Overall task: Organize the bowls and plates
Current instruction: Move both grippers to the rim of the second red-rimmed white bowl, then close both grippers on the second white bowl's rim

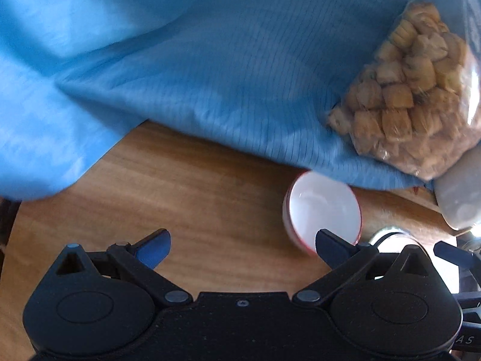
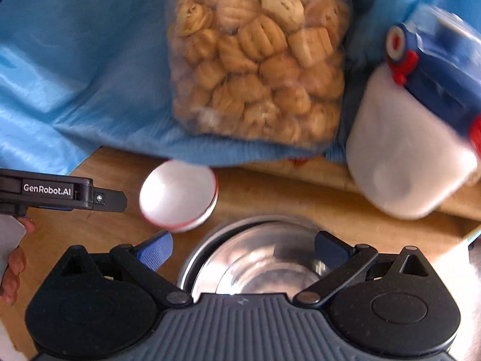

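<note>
I see a white bowl (image 2: pixel 177 198) with a red rim on the tan wood-grain bench (image 1: pixel 192 198). The cloth (image 1: pixel 210 60) is sky blue with fine dark pinstripes. The biscuits (image 2: pixel 258 60) are golden brown, the steel bowl (image 2: pixel 258 258) silver.

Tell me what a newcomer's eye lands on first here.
The clear plastic bag of golden biscuits lying on crumpled blue cloth at the back of the wooden table. In front of it, a small white bowl with a red rim beside a shiny steel bowl.
</note>
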A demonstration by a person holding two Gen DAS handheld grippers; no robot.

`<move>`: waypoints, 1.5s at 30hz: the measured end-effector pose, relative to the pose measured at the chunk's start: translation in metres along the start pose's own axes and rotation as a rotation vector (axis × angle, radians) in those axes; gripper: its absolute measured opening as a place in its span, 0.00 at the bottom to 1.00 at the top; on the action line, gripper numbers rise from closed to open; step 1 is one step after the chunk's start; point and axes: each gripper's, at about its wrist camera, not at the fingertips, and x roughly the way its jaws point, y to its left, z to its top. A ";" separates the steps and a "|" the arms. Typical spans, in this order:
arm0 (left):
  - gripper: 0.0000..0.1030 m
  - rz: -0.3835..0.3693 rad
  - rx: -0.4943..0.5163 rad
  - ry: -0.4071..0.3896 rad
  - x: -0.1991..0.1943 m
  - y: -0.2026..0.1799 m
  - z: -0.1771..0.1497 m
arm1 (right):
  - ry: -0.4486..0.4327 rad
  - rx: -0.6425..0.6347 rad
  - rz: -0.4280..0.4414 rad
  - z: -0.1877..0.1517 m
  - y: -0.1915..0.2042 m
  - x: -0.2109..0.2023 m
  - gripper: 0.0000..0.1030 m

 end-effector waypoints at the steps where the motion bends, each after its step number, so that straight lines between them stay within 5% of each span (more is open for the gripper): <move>1: 0.99 0.003 0.001 -0.005 0.003 -0.002 0.003 | 0.000 -0.005 -0.006 0.003 0.000 0.004 1.00; 16: 0.95 0.024 0.050 -0.011 0.031 -0.009 0.011 | 0.008 -0.127 -0.023 0.016 0.015 0.044 0.96; 24: 0.80 0.035 0.081 -0.032 0.036 -0.012 0.011 | 0.031 -0.093 0.032 0.019 0.010 0.052 0.80; 32: 0.70 -0.033 0.076 -0.035 0.030 -0.013 0.009 | 0.040 -0.077 0.089 0.023 0.005 0.051 0.75; 37: 0.69 -0.078 0.075 -0.014 0.029 -0.016 0.006 | 0.053 -0.069 0.113 0.023 0.004 0.052 0.64; 45: 0.51 -0.137 0.022 0.021 0.032 -0.010 0.006 | 0.074 -0.073 0.157 0.025 0.012 0.059 0.51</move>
